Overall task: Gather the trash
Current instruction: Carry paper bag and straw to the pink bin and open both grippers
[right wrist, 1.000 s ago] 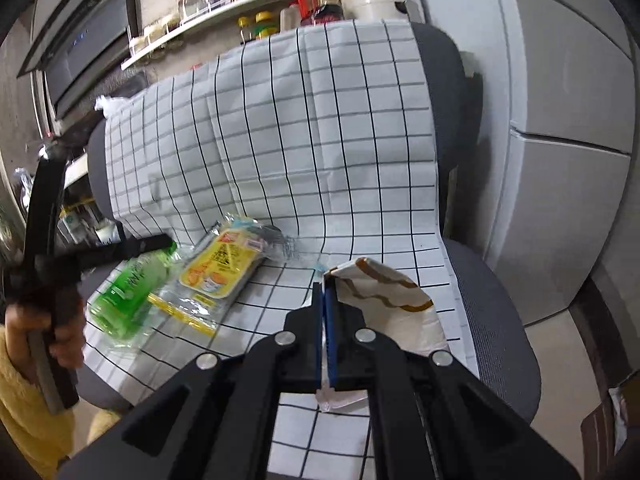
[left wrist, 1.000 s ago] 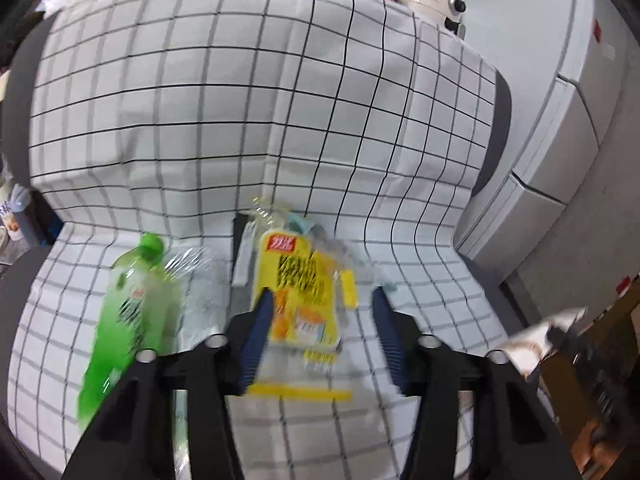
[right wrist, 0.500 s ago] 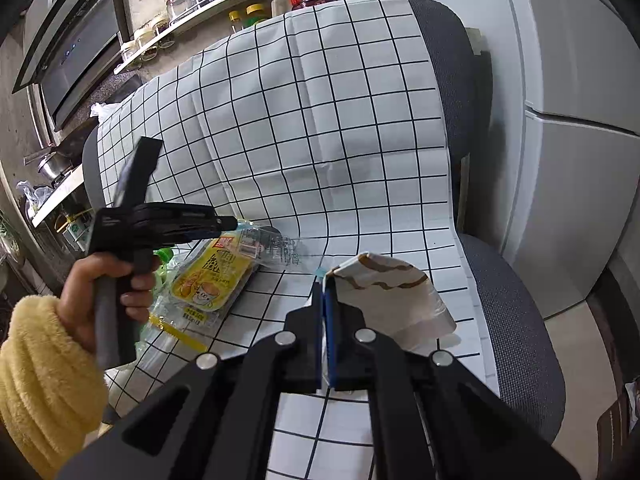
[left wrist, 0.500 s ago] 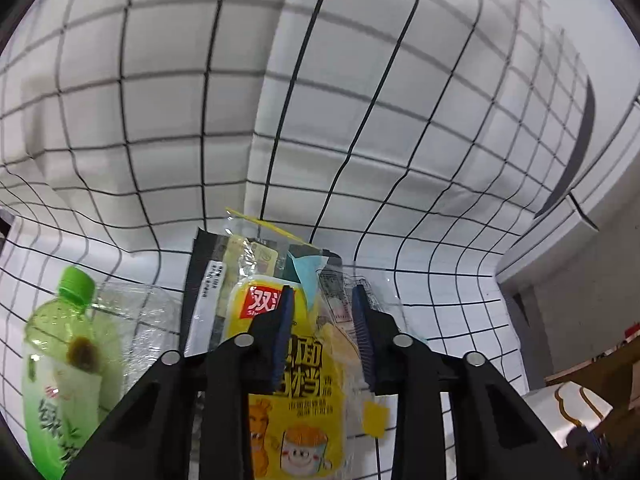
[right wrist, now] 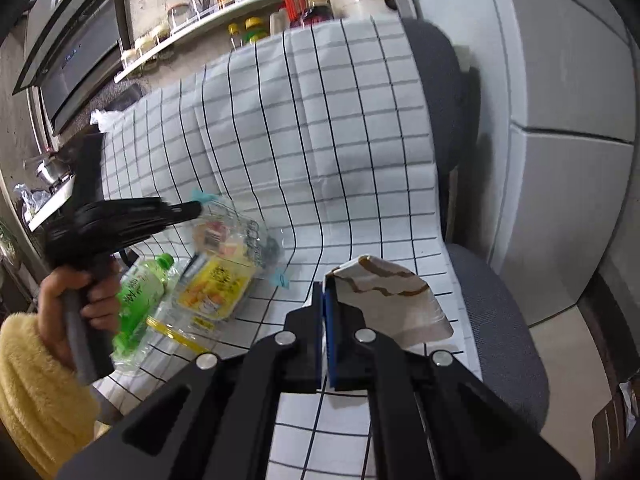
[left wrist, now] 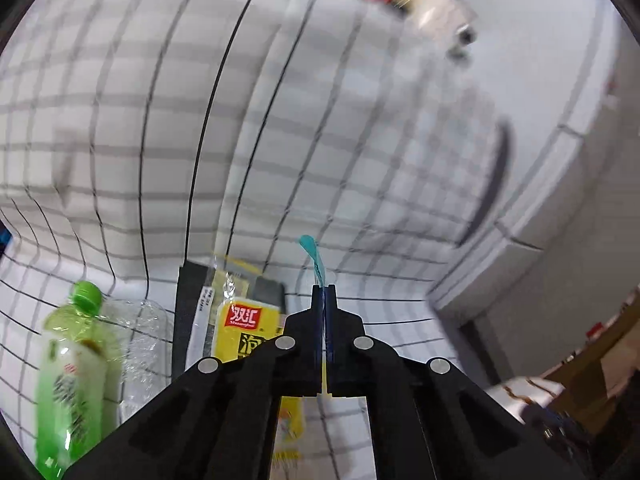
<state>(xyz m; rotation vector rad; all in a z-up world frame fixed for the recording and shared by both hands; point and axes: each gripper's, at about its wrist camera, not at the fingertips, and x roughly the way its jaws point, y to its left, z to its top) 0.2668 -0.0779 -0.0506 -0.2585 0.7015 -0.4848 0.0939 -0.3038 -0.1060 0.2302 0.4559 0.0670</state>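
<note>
Pinching a clear wrapper point(right wrist: 234, 236) by its blue-green tip with the left gripper point(left wrist: 322, 292), jaws pressed tight together. Just closed on it, with the wrapper in between. Hanging down from the gripper over the far left part of the checked cloth point(right wrist: 320, 140) on the chair point(right wrist: 500, 320). Blurry, so cannot tell whether touching the cloth at the low end. Lying on the cloth just below: a yellow packet point(right wrist: 216, 284), and beside it on the left a green bottle point(right wrist: 140, 288) on its side. Pinching a white paper point(right wrist: 392, 300) with a brown wavy line in the right gripper point(right wrist: 325, 288), jaws squeezed together, over the near right part of the cloth. Gripping the left handle: a hand point(right wrist: 80, 300) in a fluffy yellow sleeve point(right wrist: 32, 392).
</note>
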